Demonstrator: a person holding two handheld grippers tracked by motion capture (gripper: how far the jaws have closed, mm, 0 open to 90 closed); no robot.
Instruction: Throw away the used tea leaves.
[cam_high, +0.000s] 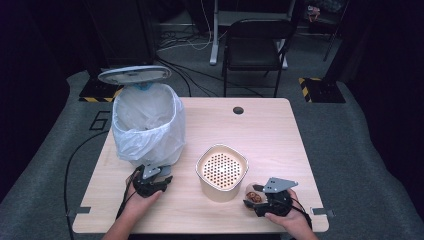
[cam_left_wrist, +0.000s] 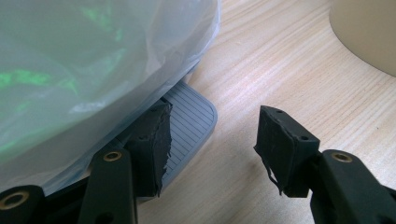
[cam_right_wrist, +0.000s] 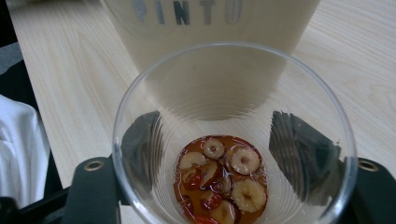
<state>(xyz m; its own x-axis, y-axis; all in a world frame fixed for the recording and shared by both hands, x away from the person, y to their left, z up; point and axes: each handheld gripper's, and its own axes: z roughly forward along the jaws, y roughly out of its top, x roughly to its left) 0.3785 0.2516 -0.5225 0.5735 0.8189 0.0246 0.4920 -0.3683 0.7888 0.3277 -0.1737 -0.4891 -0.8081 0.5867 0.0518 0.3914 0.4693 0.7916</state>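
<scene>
right gripper (cam_high: 256, 197): jaws around cup (cam_right_wrist: 233, 140), pads against its wall
cup: on table (cam_high: 280, 140), beside beige container (cam_high: 222, 170), fruit slices in liquid inside
left gripper (cam_left_wrist: 212, 140): jaws apart, gripping nothing, one pad on bin pedal (cam_left_wrist: 189, 121)

Bin left, strainer container centre, cup right.
Bin (cam_high: 147, 125) sits on table (cam_high: 280, 135) left; container (cam_high: 222, 171) right of it; cup (cam_right_wrist: 231, 140) just beside container, fruit slices (cam_right_wrist: 222, 184) in it.
</scene>
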